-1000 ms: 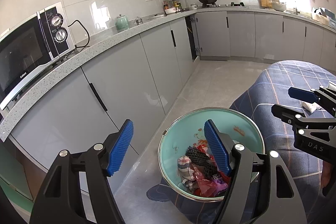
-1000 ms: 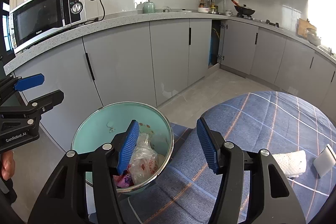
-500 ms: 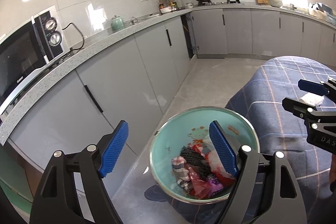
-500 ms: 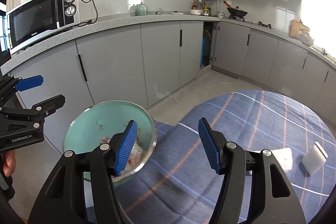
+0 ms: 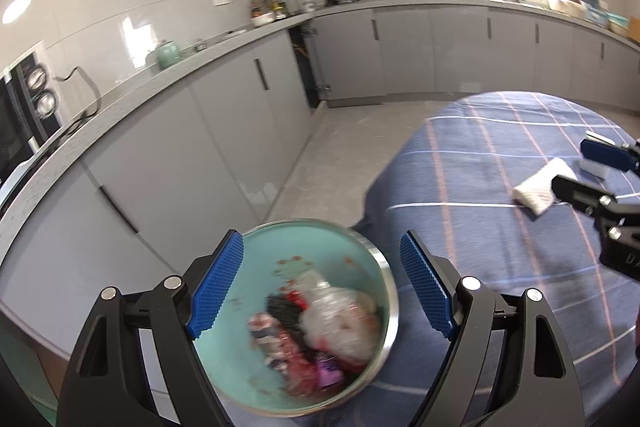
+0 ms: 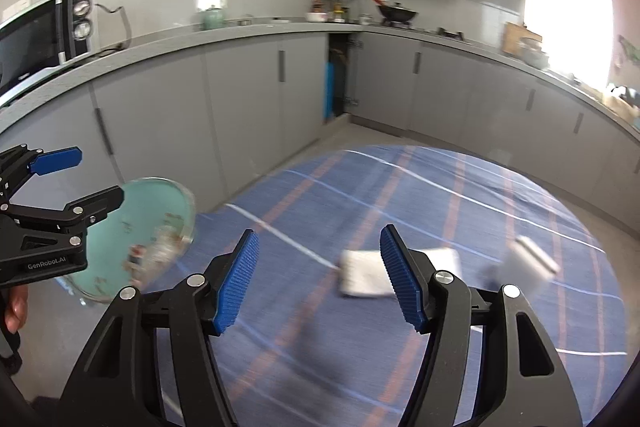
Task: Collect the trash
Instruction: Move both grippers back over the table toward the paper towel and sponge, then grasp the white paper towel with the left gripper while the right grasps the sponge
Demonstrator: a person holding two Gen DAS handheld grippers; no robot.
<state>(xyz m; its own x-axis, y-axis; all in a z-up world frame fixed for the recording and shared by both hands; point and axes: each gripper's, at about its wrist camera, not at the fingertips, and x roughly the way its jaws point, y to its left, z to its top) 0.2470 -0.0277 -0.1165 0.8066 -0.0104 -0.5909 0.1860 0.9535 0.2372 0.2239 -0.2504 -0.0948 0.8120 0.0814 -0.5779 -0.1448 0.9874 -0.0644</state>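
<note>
Grey kitchen cabinets (image 6: 248, 115) along the back, microwave (image 5: 24, 123) cut off at the frame edge. Round table under a blue checked cloth (image 6: 400, 195), its near side hidden behind the tongs. Teal trash bin (image 5: 304, 239) just beside the table edge, holding blurred wrappers and a clear bag (image 5: 340, 323), contents hard to tell apart. Left gripper (image 5: 320, 291) above the bin, jaws apart, nothing between them. Right gripper (image 6: 316, 283) over the cloth, jaws apart and widening, empty. Crumpled white paper towel (image 6: 360, 275) lying on the cloth, partly hidden behind the right blue pad. Pale smeared block (image 6: 528, 259) near it, too blurred to identify. Fingertip (image 6: 14, 311) just visible at the left edge.
</note>
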